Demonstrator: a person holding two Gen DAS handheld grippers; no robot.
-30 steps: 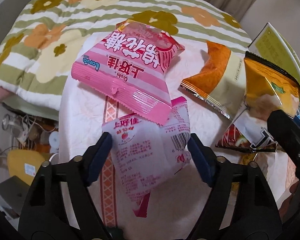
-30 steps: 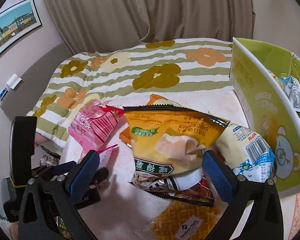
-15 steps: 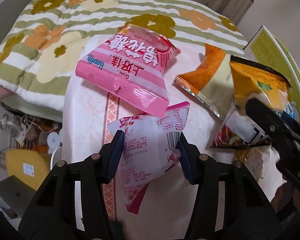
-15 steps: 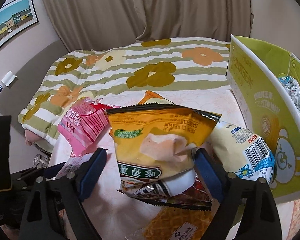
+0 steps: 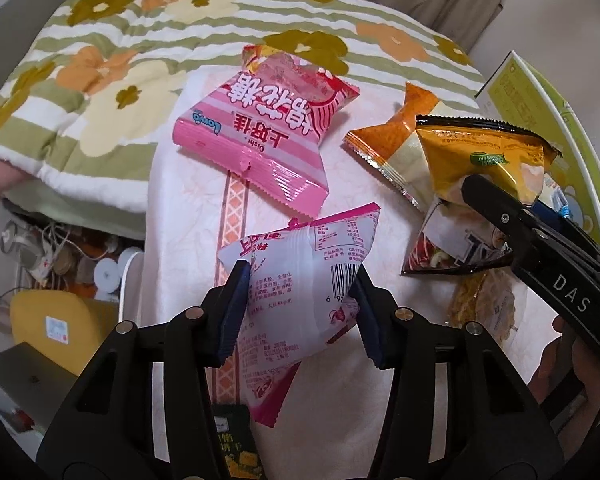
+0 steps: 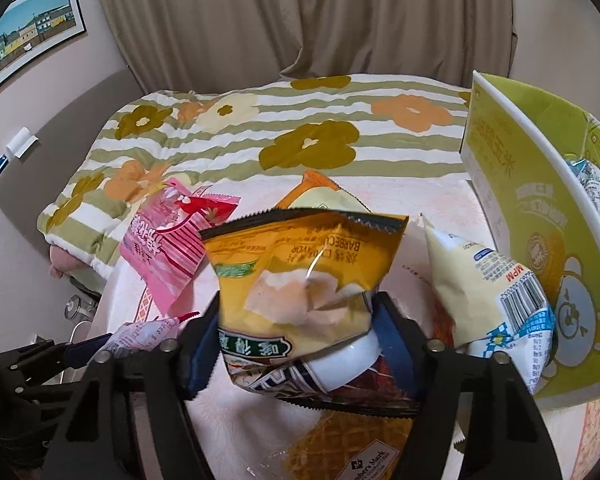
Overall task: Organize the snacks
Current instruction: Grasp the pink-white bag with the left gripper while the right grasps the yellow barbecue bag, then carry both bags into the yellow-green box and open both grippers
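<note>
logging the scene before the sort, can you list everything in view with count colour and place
pink snack bag: 1, pink, on the cloth far left
small pink-white packet: 1, between the left pads
orange-cream bag: 1, behind the yellow bag
yellow chip bag: 1, yellow, between the right pads
cream packet: 1, beside the box
waffle pack: 1, golden, near edge
green box: 1, right
floral quilt: 1, green-striped, behind
left gripper: shut on the packet
right gripper: just been closing, pads pressing the yellow bag
</note>
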